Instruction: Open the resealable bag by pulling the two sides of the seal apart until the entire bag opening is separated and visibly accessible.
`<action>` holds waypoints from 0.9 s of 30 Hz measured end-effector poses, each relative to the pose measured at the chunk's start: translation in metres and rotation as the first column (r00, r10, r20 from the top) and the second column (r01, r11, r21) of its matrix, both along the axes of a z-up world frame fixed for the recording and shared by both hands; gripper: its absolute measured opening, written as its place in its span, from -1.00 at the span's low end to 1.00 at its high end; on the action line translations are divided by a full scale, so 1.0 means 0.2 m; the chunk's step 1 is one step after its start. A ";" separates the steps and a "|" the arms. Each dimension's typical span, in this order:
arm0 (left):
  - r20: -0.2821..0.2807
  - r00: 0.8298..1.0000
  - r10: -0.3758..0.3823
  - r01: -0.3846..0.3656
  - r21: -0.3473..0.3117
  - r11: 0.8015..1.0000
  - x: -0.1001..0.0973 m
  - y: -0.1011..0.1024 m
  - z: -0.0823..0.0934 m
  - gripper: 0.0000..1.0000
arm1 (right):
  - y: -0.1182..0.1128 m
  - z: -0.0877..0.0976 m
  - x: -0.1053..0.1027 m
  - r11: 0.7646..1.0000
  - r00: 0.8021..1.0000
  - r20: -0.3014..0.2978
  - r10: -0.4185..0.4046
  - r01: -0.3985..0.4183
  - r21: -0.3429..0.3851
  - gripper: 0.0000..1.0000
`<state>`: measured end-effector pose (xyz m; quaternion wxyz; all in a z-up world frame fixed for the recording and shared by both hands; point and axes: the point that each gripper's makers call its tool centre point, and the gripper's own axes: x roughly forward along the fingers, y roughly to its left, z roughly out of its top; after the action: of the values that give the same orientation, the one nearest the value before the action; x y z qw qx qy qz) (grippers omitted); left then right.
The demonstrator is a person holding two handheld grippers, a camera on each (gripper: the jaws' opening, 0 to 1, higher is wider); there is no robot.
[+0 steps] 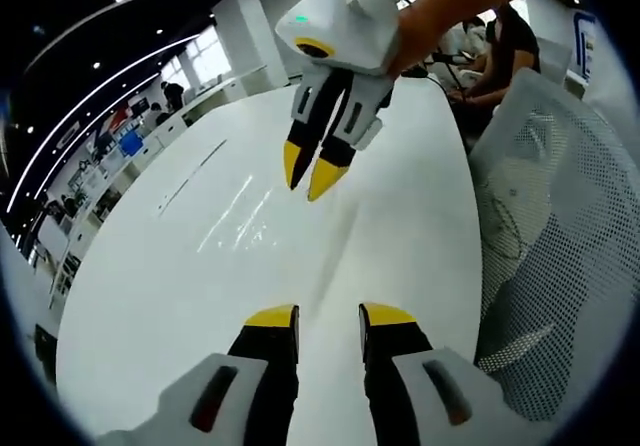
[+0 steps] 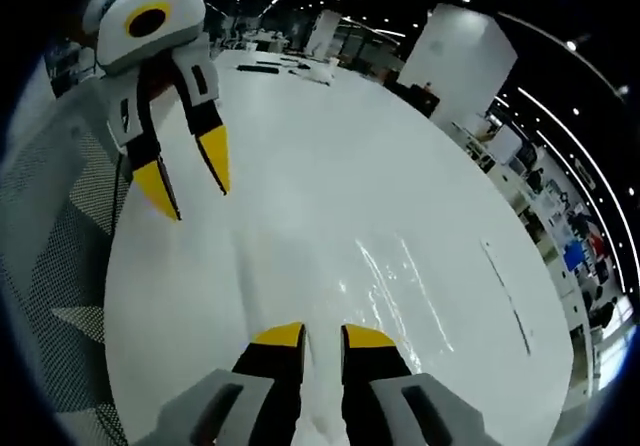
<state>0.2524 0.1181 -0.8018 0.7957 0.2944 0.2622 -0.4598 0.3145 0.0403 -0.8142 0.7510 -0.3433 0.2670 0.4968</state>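
At lower centre of each view, the left gripper (image 1: 329, 315) and right gripper (image 2: 319, 335) were seen released above the white table (image 1: 220, 266), a mesh chair (image 1: 560, 226) beside it.

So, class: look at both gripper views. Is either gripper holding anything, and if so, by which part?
Nothing is held. The left gripper and right gripper both show bare gaps between their yellow tips, above the white table.
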 end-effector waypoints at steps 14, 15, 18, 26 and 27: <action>0.003 1.000 -0.003 0.002 0.013 1.000 0.02 0.02 0.01 -0.58 | 0.03 0.01 -0.02 0.999 0.999 -0.035 -0.031 0.032 0.040 -0.49; 0.003 1.000 -0.003 0.003 0.013 1.000 0.02 0.03 0.01 -0.58 | 0.03 0.01 -0.03 0.999 0.998 -0.046 -0.035 0.037 0.040 -0.49; 0.003 1.000 0.003 -0.003 0.011 1.000 0.03 0.03 0.01 -0.57 | 0.02 0.01 -0.05 0.997 0.996 -0.071 -0.045 0.049 0.056 -0.47; -0.009 1.000 0.021 -0.021 0.006 1.000 0.02 0.04 0.00 -0.50 | -0.01 0.04 -0.06 0.991 0.993 -0.088 -0.079 0.088 0.097 -0.25; -0.015 1.000 0.027 -0.027 0.003 1.000 0.03 0.04 0.00 -0.48 | -0.01 0.04 -0.05 0.989 0.992 -0.091 -0.089 0.098 0.108 -0.17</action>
<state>0.2574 0.1265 -0.8025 0.7994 0.2887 0.2726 -0.4509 0.3040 0.0385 -0.8056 0.7794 -0.2661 0.2866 0.4895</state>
